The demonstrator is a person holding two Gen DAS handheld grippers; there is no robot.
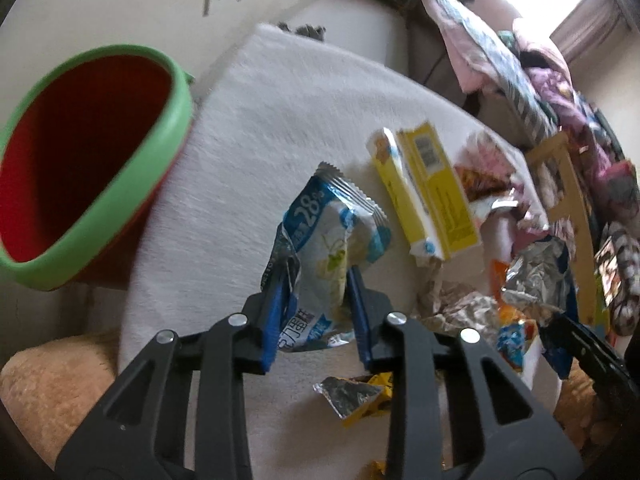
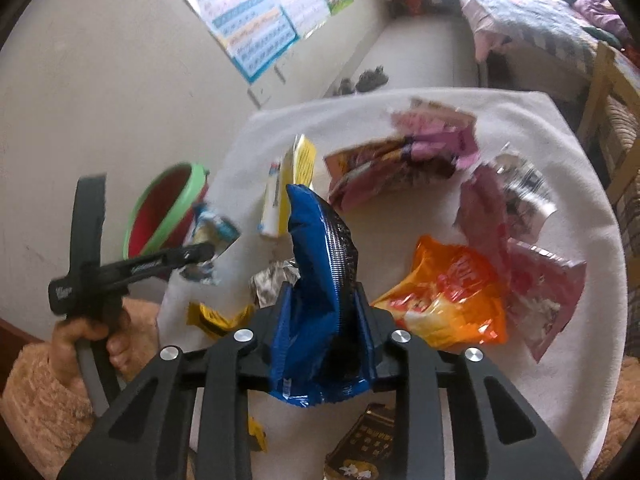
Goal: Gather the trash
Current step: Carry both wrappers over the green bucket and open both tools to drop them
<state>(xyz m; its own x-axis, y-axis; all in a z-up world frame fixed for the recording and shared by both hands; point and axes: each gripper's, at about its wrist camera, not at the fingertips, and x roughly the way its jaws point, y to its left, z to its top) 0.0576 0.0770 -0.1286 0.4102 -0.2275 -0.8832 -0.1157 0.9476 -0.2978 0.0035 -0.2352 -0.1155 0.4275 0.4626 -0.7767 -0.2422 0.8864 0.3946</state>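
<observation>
My left gripper [image 1: 318, 276] is shut on a blue and white snack wrapper [image 1: 332, 236], held above the white tablecloth [image 1: 280, 120]. A red bin with a green rim [image 1: 84, 168] stands to its left, beside the table. My right gripper [image 2: 320, 300] is shut on a dark blue wrapper [image 2: 320, 264] that sticks up between the fingers. In the right wrist view the left gripper [image 2: 200, 254] holds its wrapper near the bin [image 2: 168, 208].
On the cloth lie a yellow box [image 1: 432, 188], an orange chip bag [image 2: 452, 300], pink wrappers [image 2: 404, 160], foil scraps [image 1: 536, 276] and a yellow wrapper [image 2: 216, 316]. A wooden chair [image 2: 612, 120] stands at the right. A bed with bedding [image 2: 520, 12] is behind.
</observation>
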